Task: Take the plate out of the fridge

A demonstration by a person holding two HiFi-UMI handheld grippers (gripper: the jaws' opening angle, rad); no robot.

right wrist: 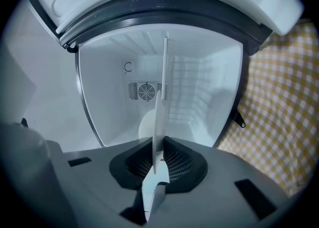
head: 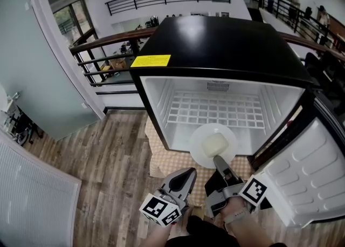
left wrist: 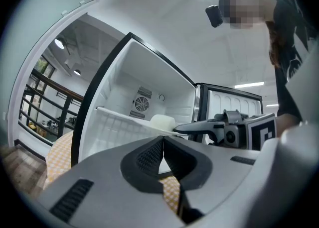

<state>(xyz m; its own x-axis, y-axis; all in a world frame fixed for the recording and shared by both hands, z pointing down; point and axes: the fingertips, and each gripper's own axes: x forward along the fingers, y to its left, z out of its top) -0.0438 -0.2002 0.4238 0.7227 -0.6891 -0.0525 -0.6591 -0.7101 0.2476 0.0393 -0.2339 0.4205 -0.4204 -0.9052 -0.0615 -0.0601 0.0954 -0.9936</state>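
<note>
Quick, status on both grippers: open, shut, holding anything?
Left gripper: shut, nothing between its jaws.
Right gripper: shut on the rim of the plate.

Left tool: pale grey moulded shell. Black ribbed pads sit in a black surround, with dark rectangular slots in the casing. Its marker cube, at 6 o'clock in the head view, has white faces with black square codes. Right tool: same grey build, dark grey fingers, matching cube at 5 o'clock. Black top worn; pale print shows on it in the left gripper view.
</note>
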